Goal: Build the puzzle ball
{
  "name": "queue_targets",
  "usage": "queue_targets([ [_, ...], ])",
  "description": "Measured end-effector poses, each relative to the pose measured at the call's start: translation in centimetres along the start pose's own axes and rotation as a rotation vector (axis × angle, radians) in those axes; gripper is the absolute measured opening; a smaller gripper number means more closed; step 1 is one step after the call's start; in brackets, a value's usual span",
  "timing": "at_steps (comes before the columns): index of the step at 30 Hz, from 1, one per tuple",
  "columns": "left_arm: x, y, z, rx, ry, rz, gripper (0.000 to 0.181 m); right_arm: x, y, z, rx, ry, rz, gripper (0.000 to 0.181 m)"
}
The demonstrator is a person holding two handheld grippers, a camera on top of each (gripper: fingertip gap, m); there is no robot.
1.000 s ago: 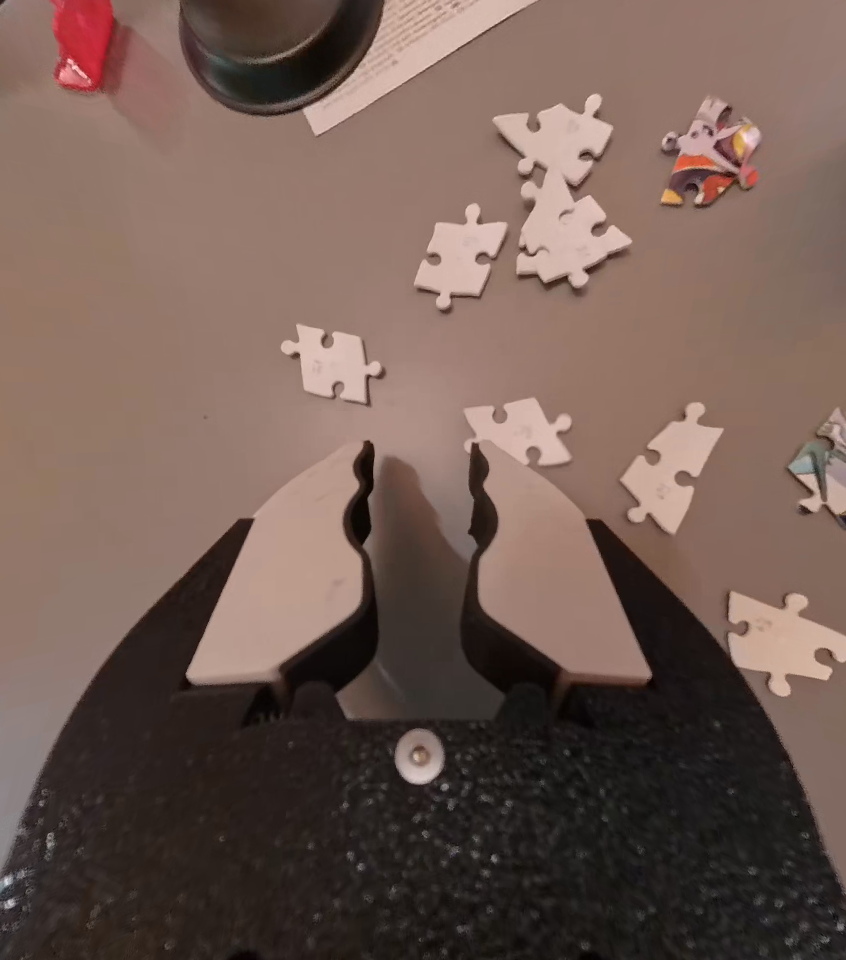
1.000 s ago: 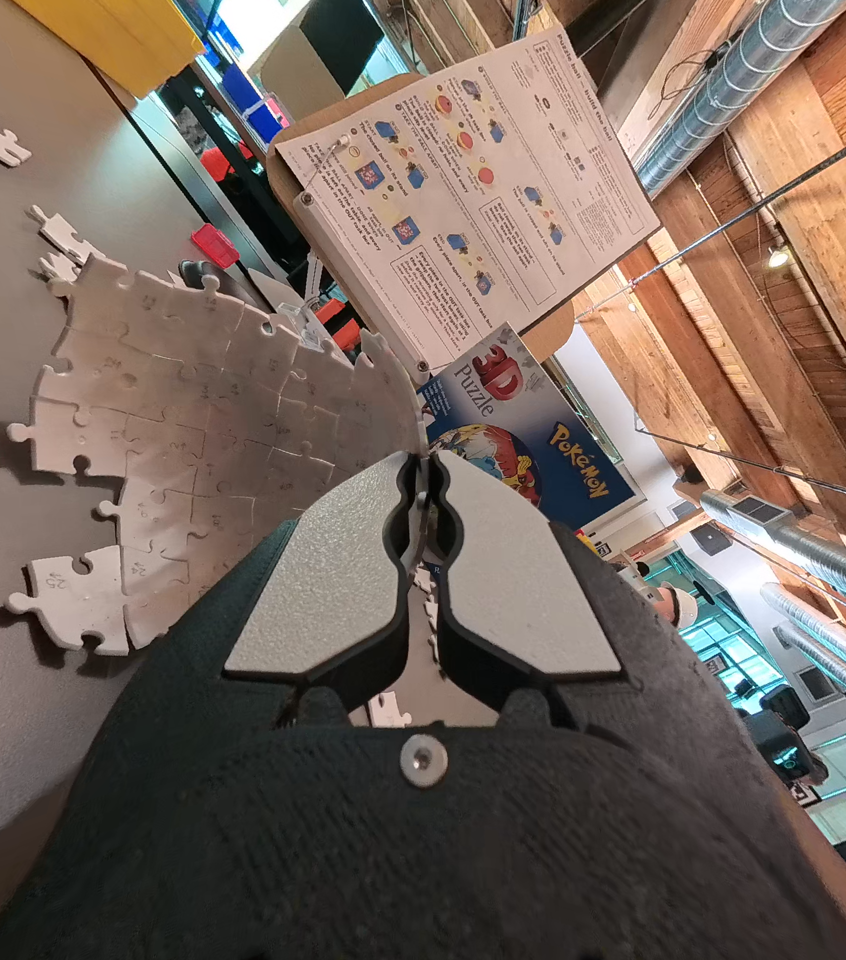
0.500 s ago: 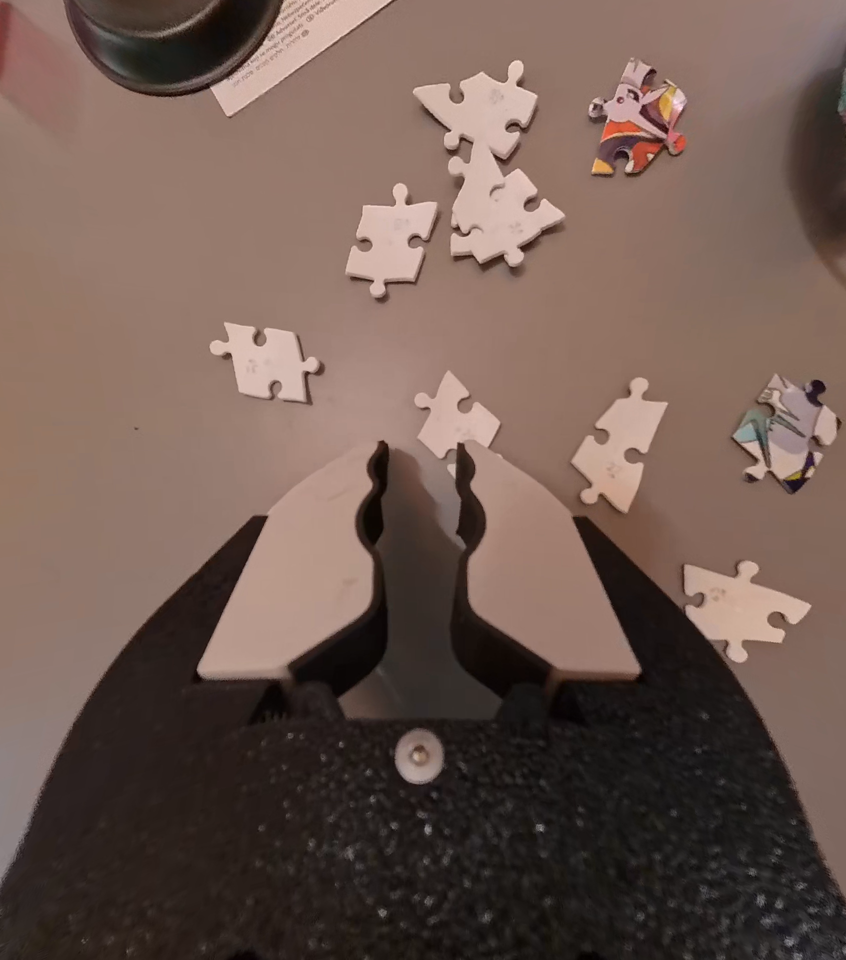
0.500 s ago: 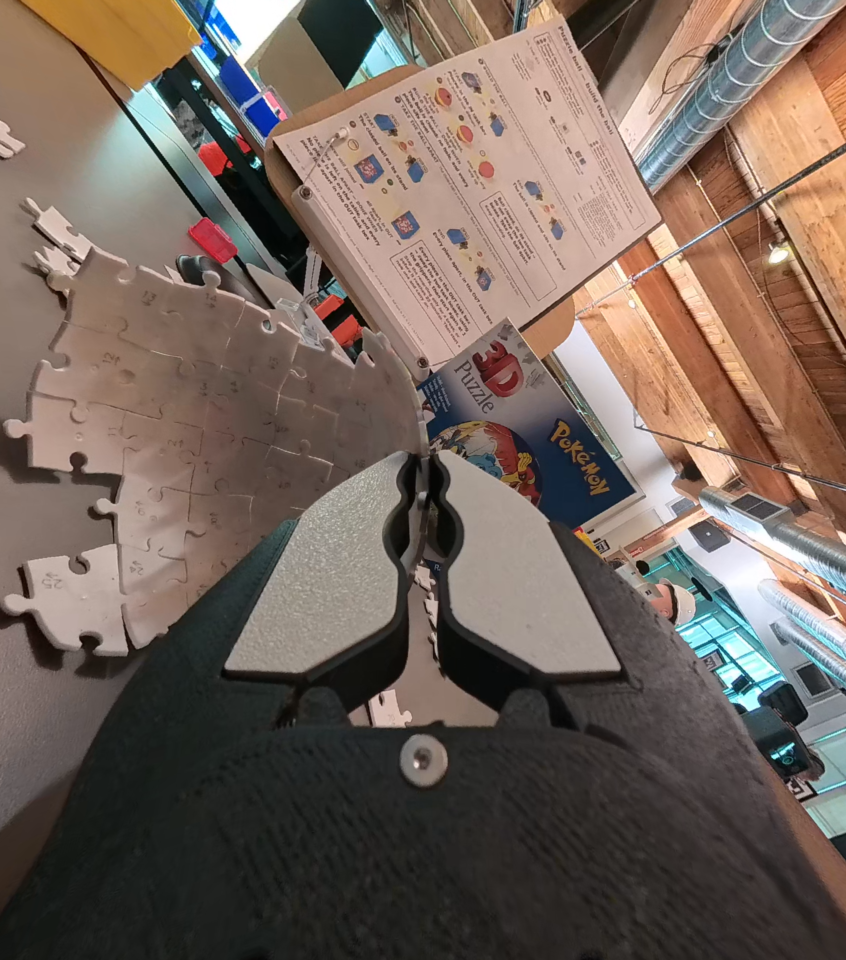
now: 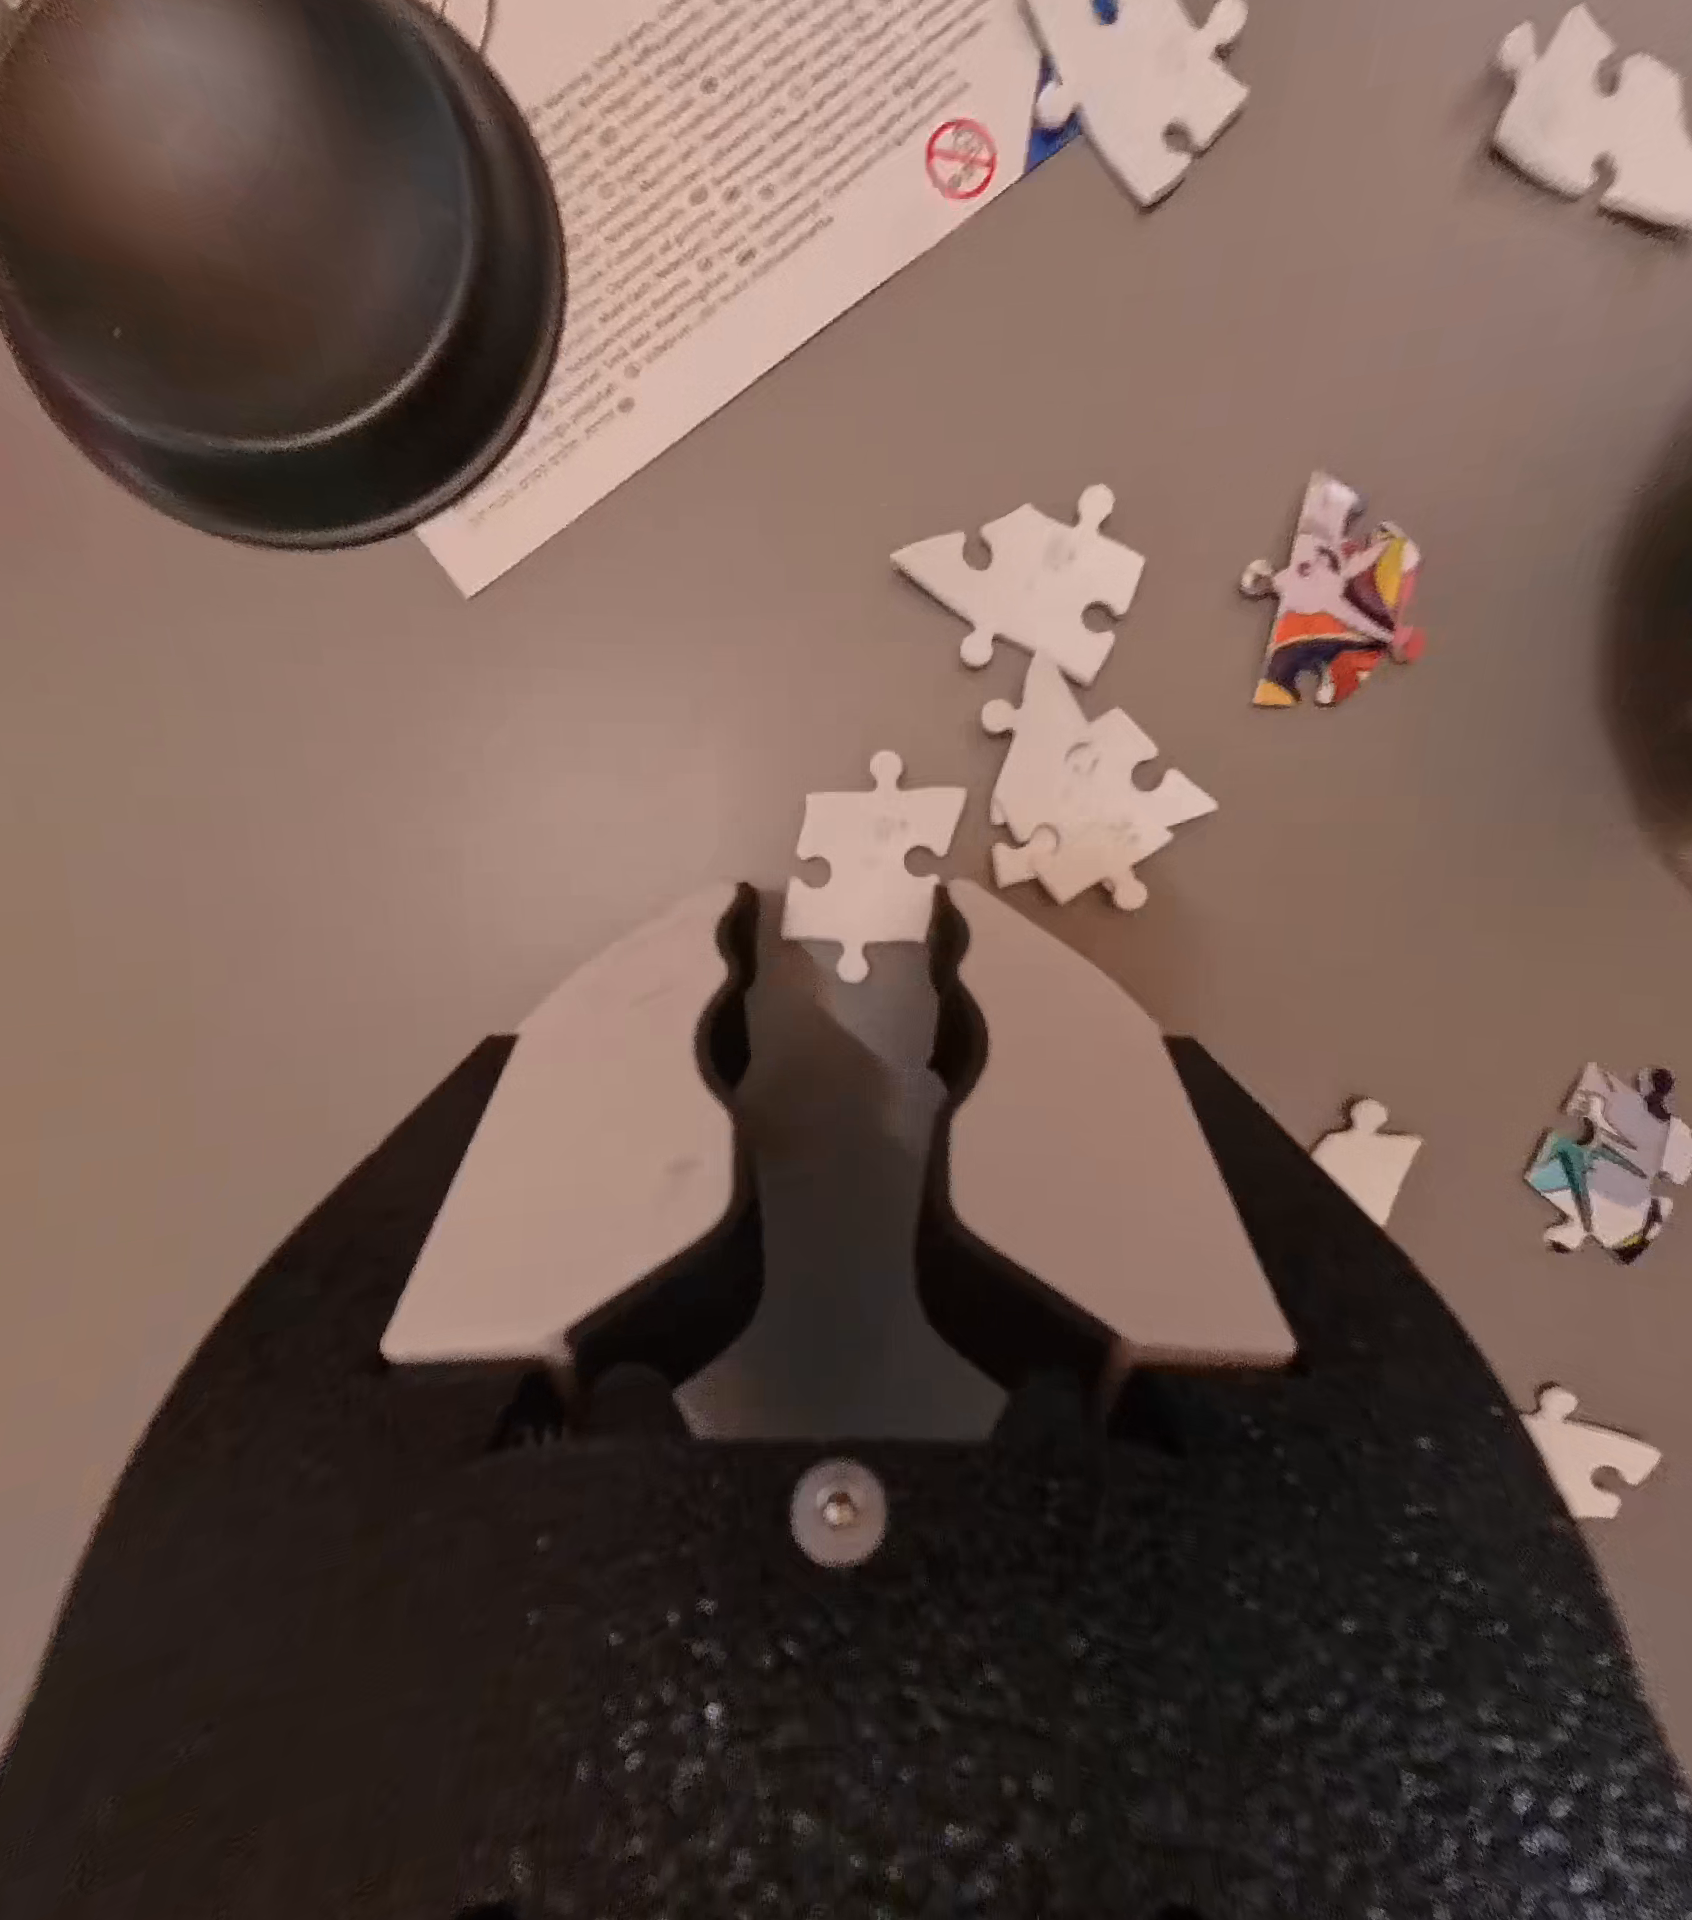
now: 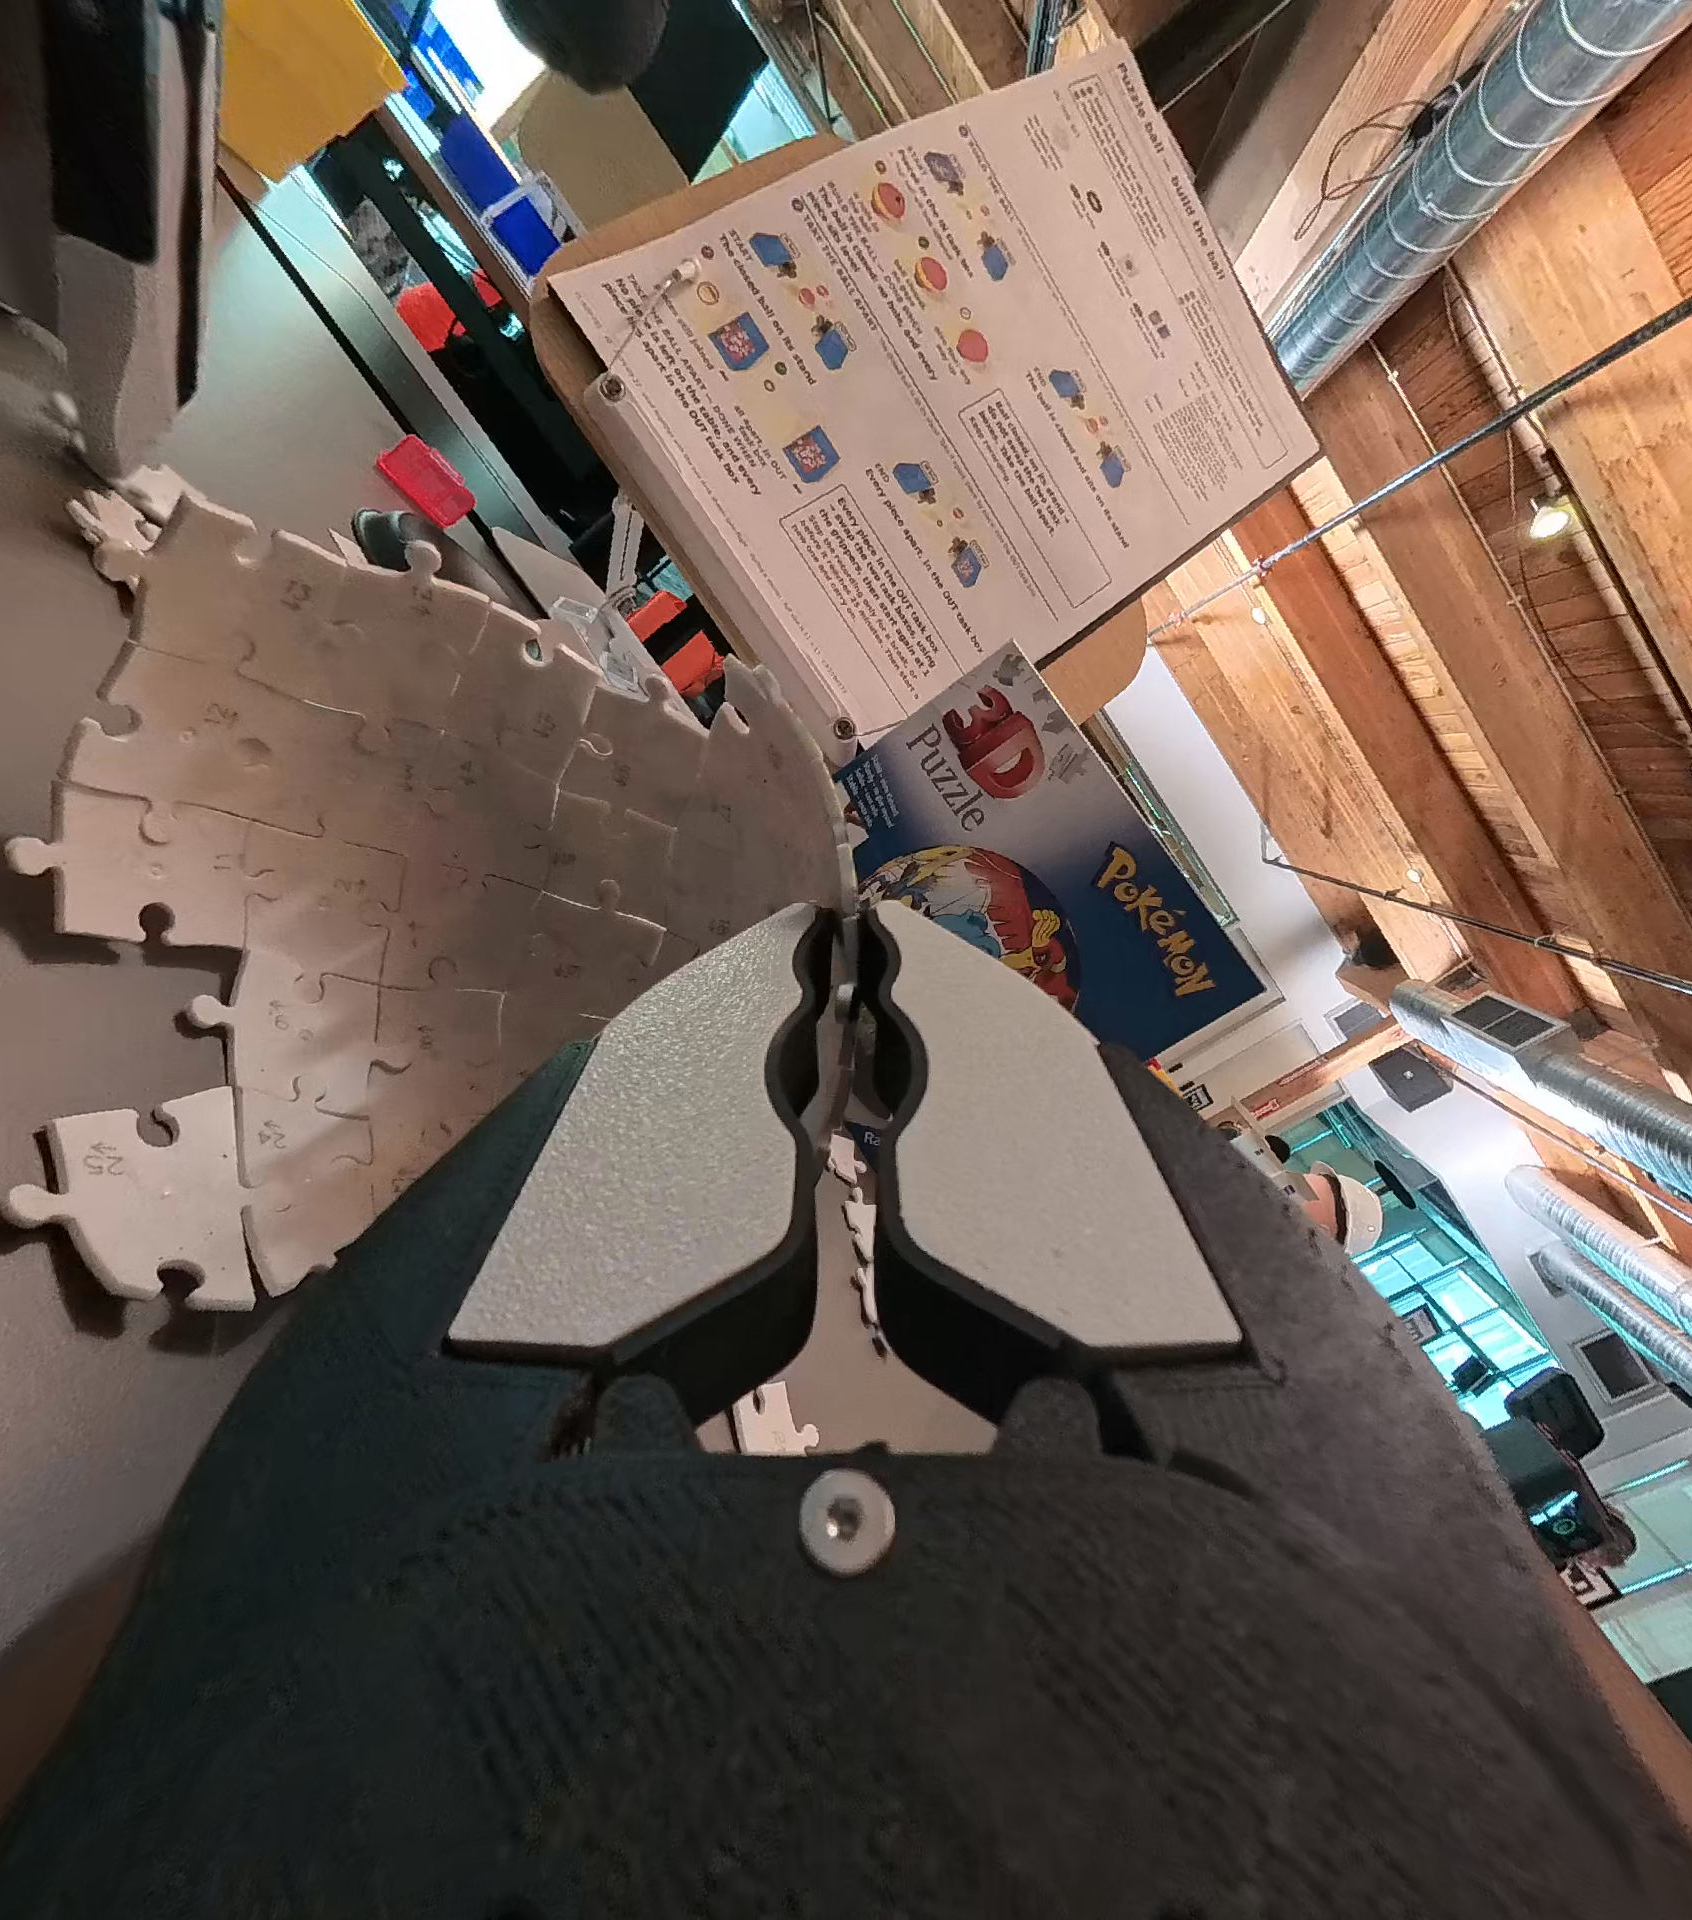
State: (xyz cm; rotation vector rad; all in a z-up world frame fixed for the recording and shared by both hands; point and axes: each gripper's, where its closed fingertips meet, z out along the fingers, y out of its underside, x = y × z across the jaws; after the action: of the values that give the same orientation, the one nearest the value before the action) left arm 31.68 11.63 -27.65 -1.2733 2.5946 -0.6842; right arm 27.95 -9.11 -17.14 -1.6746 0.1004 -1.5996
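Left gripper (image 5: pixel 837 902) pointing straight down at the grey table (image 5: pixel 302 790), jaws parted, tips straddling the near edge of a white puzzle piece (image 5: pixel 873 857) lying blank side up; whether the tips touch it cannot be told. Right gripper (image 6: pixel 847 920) tilted sideways and low over the table, jaws clamped on the rim of the partly built puzzle ball shell (image 6: pixel 426 831), a curved sheet of joined white pieces seen from its numbered inner face, near edge resting on the table.

Black bowl-shaped stand (image 5: pixel 250 260) at far left in the left wrist view, apparently empty, sitting partly on a printed white leaflet (image 5: pixel 769 187).

Seen only in the left wrist view: loose pieces scattered right of the gripper, among them a white piece (image 5: pixel 1029 592) farther off, 2 overlapping white pieces (image 5: pixel 1091 800) just right of the straddled one, and 2 picture-side-up coloured pieces (image 5: pixel 1341 623) (image 5: pixel 1611 1164); a blurred colourful edge of the ball at the far right.

Seen only in the right wrist view: an instruction sheet (image 6: pixel 925 364) on a board, a blue puzzle box (image 6: pixel 1029 862) beneath it, a small red object (image 6: pixel 426 483) on the far table, yellow bin (image 6: pixel 302 83), wooden ceiling with metal ducts (image 6: pixel 1652 1195).
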Motion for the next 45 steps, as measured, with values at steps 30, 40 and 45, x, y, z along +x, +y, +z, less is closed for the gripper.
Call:
queue_targets([
  [30,15.6,2.6,-2.7,0.198,-0.137,-0.140,0.032,-0.5,-2.7,-0.3,0.014,0.047,-0.343,0.007],
  [40,16.7,5.7,-2.3,0.070,-0.126,-0.116,0.027,-0.9,-3.4,0.0,0.021,0.031,-0.423,0.007],
  [45,18.2,4.8,-1.7,0.088,-0.084,-0.121,0.027,-0.9,-3.5,0.3,0.009,0.022,-0.439,0.007],
])
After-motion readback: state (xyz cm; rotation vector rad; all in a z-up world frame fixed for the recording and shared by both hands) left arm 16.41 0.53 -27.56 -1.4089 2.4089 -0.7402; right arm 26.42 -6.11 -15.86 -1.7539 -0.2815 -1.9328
